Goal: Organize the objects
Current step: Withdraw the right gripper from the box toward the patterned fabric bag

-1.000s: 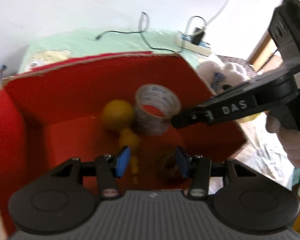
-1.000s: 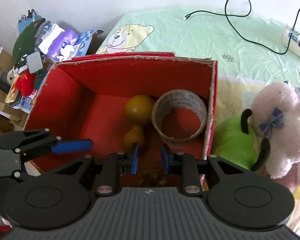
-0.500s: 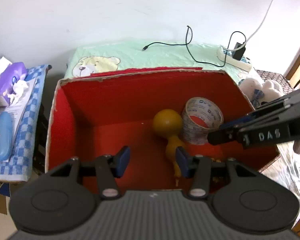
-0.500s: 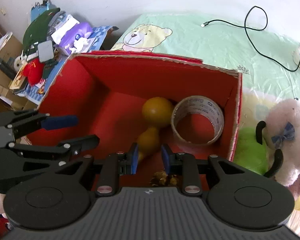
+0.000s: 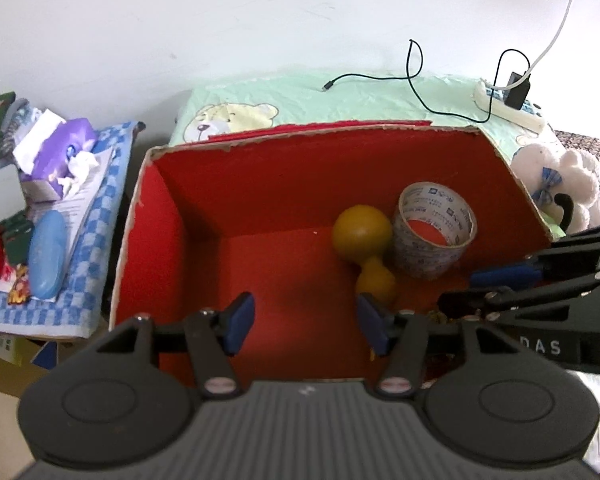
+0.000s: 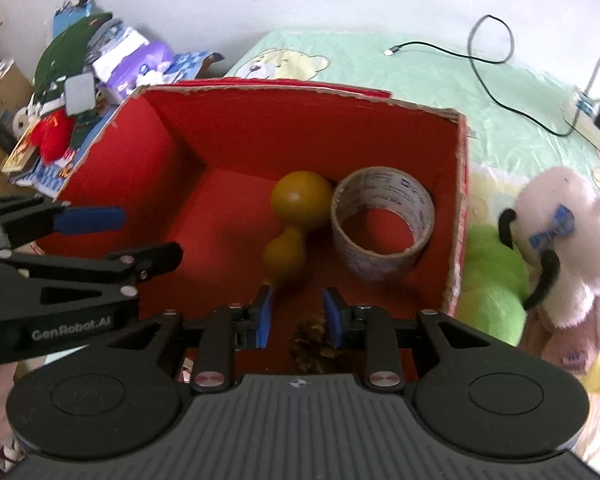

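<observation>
A red cardboard box (image 5: 236, 184) (image 6: 172, 168) stands open on the bed. Inside lie a yellow gourd (image 5: 362, 232) (image 6: 300, 200), a roll of clear tape (image 5: 436, 228) (image 6: 382, 222) and a brown pine cone (image 6: 314, 340) at the near wall. My left gripper (image 5: 304, 320) is open and empty above the box's near left part; it also shows in the right wrist view (image 6: 118, 236). My right gripper (image 6: 296, 314) is open and empty just above the pine cone; it also shows in the left wrist view (image 5: 460, 292).
A white plush sheep (image 6: 560, 240) and a green plush (image 6: 492, 280) lie right of the box. A power strip (image 5: 508, 108) and black cable (image 5: 412, 72) lie on the green sheet behind. A cluttered side table with a tissue pack (image 5: 60, 152) stands to the left.
Both grippers have pulled back and up from the box. The left gripper's view swung left, and its jaws opened wider. The right gripper stays open above the pine cone.
</observation>
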Motion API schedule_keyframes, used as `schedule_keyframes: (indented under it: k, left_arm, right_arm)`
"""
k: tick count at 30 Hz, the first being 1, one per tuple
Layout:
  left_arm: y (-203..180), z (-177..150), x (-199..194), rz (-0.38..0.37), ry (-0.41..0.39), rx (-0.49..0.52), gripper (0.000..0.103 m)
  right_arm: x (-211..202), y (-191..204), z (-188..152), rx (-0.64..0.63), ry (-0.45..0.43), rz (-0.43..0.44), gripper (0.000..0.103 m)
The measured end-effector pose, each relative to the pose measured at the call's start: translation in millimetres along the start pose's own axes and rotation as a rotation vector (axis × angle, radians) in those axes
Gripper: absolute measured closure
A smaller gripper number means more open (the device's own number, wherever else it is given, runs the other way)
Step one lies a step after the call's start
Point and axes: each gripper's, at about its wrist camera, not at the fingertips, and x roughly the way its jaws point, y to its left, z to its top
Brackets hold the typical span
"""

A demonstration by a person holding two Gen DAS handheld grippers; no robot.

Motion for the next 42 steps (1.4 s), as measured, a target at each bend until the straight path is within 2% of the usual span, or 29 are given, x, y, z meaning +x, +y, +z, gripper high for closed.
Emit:
schedule_keyframes:
  k: [7,11,23,30,32,39,42]
  left_arm:
    - [-16,-6,-14,0.053,-0.004,-0.005,0.042]
    - [-25,-10,-28,0.083,-0.022,-0.006,0.041]
    - [-35,-29,-59,0.156,-0.035,-0.093,0.038]
    - [-46,-41,-74,0.198,-0.048,-0.112,0.035]
    - [-47,-44,-77,0.208,-0.048,-0.118,0.034]
    - [-51,-56,-80,0.232,-0.030,-0.149,0.034]
    - [-53,-62,-79,0.235,-0.021,-0.163,0.034]
  right_arm:
    - [-16,-5,-12,0.027,-0.067,-0.018,0.072]
    - [-22,-11,-19,0.073,-0.072,-0.014,0.061]
    - [-53,-14,-43,0.077,-0.165,0.019,0.061]
    - [-65,-18,-58,0.094,-0.224,0.082,0.059]
    - [-68,-16,-63,0.091,-0.243,0.088,0.054]
    - [-75,-17,-84,0.127,-0.301,0.137,0.050]
    - [-71,-15,-91,0.121,-0.301,0.146,0.050]
